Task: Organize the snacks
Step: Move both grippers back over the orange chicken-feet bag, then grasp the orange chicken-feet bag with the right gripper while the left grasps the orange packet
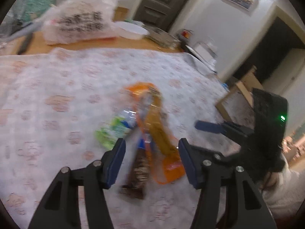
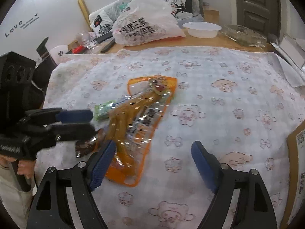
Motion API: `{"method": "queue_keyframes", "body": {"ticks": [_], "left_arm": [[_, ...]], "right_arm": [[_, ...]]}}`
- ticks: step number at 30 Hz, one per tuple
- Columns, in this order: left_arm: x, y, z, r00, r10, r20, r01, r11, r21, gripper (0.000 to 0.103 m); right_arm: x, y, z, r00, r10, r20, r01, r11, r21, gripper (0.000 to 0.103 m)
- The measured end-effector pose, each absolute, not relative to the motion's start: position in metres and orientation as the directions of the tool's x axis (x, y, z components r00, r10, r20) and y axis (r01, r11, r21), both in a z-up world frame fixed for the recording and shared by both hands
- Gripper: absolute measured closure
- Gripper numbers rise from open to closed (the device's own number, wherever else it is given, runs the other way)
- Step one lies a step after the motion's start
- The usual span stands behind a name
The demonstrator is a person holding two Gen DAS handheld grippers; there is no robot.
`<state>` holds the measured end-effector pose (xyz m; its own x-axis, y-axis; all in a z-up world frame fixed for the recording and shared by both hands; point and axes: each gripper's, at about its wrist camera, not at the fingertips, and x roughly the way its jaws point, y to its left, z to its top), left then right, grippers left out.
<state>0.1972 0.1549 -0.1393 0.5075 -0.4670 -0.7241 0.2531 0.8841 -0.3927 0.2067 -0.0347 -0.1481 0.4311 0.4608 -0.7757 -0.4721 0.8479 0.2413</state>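
Observation:
An orange-edged clear snack pack (image 2: 139, 118) with yellowish sticks inside lies on the patterned cloth; it also shows blurred in the left wrist view (image 1: 158, 131). A green snack packet (image 2: 103, 107) (image 1: 110, 131) lies beside it, and a dark brown packet (image 2: 85, 147) (image 1: 136, 175) lies partly under it. My left gripper (image 1: 151, 159) is open, its jaws standing either side of the brown and orange packs. My right gripper (image 2: 152, 164) is open over the cloth, its left finger at the orange pack's near end. Each gripper shows in the other's view: the left (image 2: 76, 122), the right (image 1: 209, 126).
The white cartoon-print cloth (image 2: 219, 105) covers a wooden table. At the back stand a printed plastic bag (image 2: 144, 26), a white bowl (image 2: 202, 29), a clear tray (image 2: 244, 34) and a glass (image 2: 83, 38). A cardboard box (image 2: 297, 162) stands at the right edge.

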Motion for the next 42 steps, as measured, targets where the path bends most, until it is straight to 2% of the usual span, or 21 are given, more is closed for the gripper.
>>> {"method": "queue_keyframes", "body": {"ticks": [7,10,17,26,27,29,30,32,34,42], "left_arm": [[0.197,0.175,-0.137,0.557,-0.441,-0.704,0.196,0.893,-0.404,0.049],[0.197,0.175,-0.139,0.556,-0.442,-0.704,0.198,0.893,-0.405,0.049],[0.195,0.174,-0.141,0.552,-0.443,-0.706,0.197,0.893,-0.406,0.049],[0.196,0.172,-0.142,0.554,-0.442,-0.706,0.190,0.892,-0.409,0.049],[0.196,0.172,-0.142,0.553,-0.444,-0.705,0.191,0.891,-0.411,0.049],[0.198,0.170,-0.142,0.548,-0.452,-0.704,0.197,0.888,-0.416,0.049],[0.198,0.169,-0.141,0.546,-0.454,-0.704,0.200,0.887,-0.417,0.049],[0.199,0.164,-0.140,0.541,-0.460,-0.704,0.206,0.884,-0.419,0.049],[0.200,0.159,-0.139,0.538,-0.464,-0.704,0.214,0.883,-0.418,0.049],[0.205,0.122,-0.142,0.489,-0.500,-0.715,0.242,0.865,-0.439,0.049]], "right_arm": [[0.210,0.011,-0.156,0.412,0.464,-0.784,-0.509,0.831,0.224,0.018],[0.209,0.021,-0.160,0.461,0.394,-0.795,-0.507,0.852,0.128,0.017],[0.207,-0.008,-0.164,0.493,0.310,-0.813,-0.494,0.869,0.032,0.017],[0.220,-0.003,-0.167,0.467,0.352,-0.811,-0.594,0.804,0.007,0.016],[0.221,-0.003,-0.167,0.467,0.357,-0.809,-0.599,0.801,0.008,0.019],[0.222,-0.003,-0.165,0.475,0.361,-0.803,-0.595,0.803,0.009,0.033],[0.222,-0.005,-0.163,0.483,0.358,-0.799,-0.589,0.808,0.005,0.045],[0.220,-0.008,-0.162,0.485,0.352,-0.801,-0.588,0.809,-0.001,0.051],[0.217,-0.011,-0.160,0.495,0.337,-0.800,-0.585,0.811,-0.020,0.064],[0.179,-0.031,-0.156,0.449,0.404,-0.797,-0.652,0.758,0.016,0.067]]}}
